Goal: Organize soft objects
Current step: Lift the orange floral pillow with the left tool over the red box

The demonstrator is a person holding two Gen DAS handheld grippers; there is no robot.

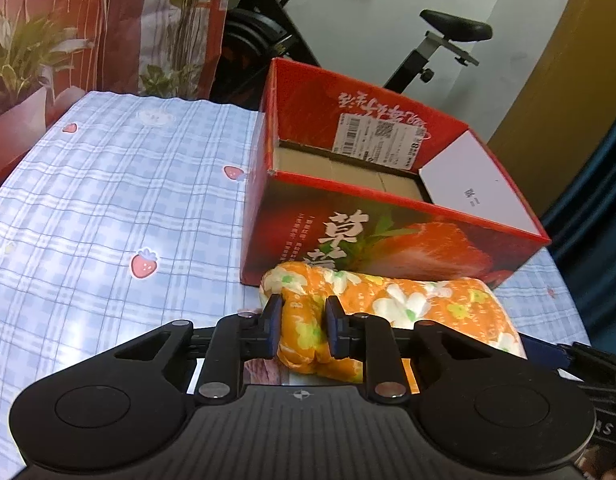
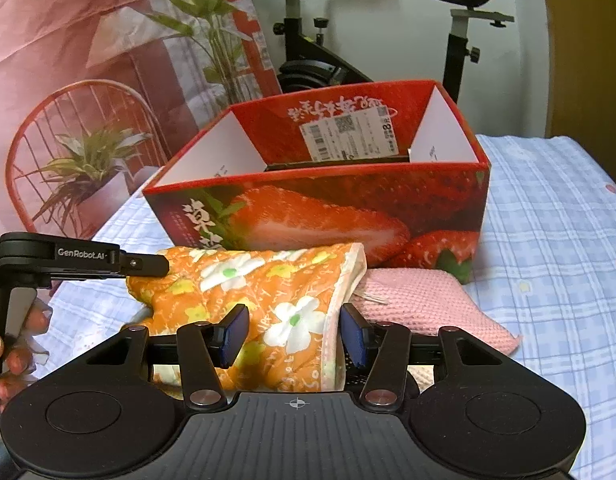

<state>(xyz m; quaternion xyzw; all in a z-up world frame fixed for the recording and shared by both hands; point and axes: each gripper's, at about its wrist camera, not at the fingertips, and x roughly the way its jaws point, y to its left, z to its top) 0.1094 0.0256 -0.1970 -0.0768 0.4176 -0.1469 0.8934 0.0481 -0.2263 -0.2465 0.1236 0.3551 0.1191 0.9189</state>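
Orange floral cloth (image 1: pixel 388 304) bunched between left tool (image 1: pixel 301 326) pads.

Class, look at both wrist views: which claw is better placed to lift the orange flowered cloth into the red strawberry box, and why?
Left. The left claw already pinches a bunched fold of the orange flowered cloth. The right claw only straddles its edge, pads apart. The red strawberry cardboard box stands open just behind.
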